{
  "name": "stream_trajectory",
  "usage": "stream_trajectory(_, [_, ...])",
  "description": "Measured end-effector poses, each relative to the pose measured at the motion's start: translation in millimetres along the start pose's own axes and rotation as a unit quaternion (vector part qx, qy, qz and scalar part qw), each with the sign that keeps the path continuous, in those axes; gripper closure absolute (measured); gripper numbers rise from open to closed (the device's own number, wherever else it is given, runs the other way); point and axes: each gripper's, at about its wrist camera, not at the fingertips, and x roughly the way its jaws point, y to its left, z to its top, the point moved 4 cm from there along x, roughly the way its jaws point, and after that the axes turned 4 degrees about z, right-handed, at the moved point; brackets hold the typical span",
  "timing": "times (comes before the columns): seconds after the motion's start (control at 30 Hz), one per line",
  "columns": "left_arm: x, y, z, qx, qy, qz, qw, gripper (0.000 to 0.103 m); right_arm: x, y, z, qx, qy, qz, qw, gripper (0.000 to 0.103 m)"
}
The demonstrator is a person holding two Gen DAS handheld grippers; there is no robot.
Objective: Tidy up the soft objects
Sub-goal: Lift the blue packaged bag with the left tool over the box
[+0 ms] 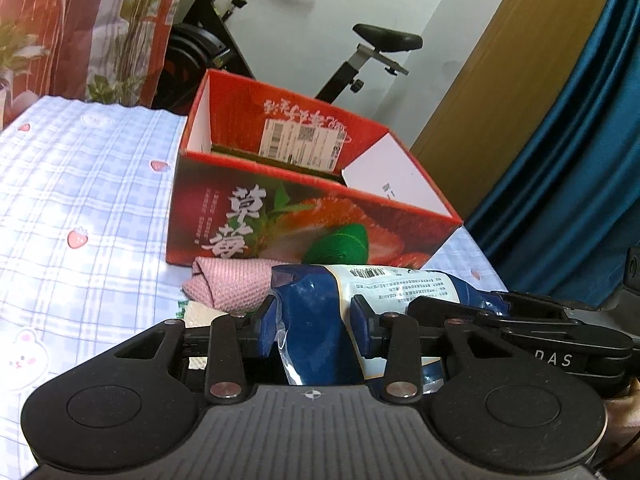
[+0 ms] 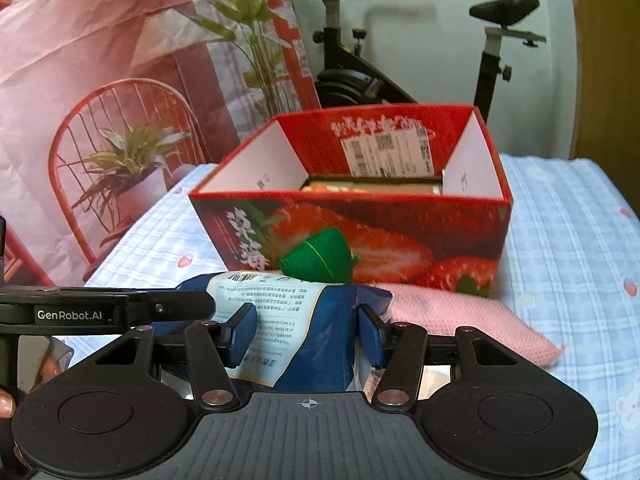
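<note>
The blue snack bag [image 1: 316, 320] hides most of your folded pink cloth [image 1: 236, 280] and green yarn cone [image 2: 320, 256]; the strawberry box's [image 2: 360, 236] contents stay mostly unseen.

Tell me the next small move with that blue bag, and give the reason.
Probably carry the blue bag forward over the open red box before letting go. Both the left gripper and right gripper are clamped on it, the box stands just ahead with its top open, and a pink cloth and a green knitted thing lie between, so it should pass above them.
</note>
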Motion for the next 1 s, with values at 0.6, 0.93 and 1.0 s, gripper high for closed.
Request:
stream_trajectory(0.6, [-29, -5, 20, 0.012, -0.050, -0.002, 0.9987, 0.062, -25, 27, 24, -0.065, -0.055, 0.005, 0.996, 0.052])
stream_trajectory(0.93, [-26, -1, 44, 0.014, -0.064, -0.003, 0.9978, 0.062, -20, 31, 49, -0.094, -0.062, 0.014, 0.994, 0.052])
stream_trajectory(1.0, [-25, -2, 56, 0.018, -0.071, -0.002, 0.9973, 0.061, -19, 30, 59, -0.097, -0.068, 0.017, 0.993, 0.052])
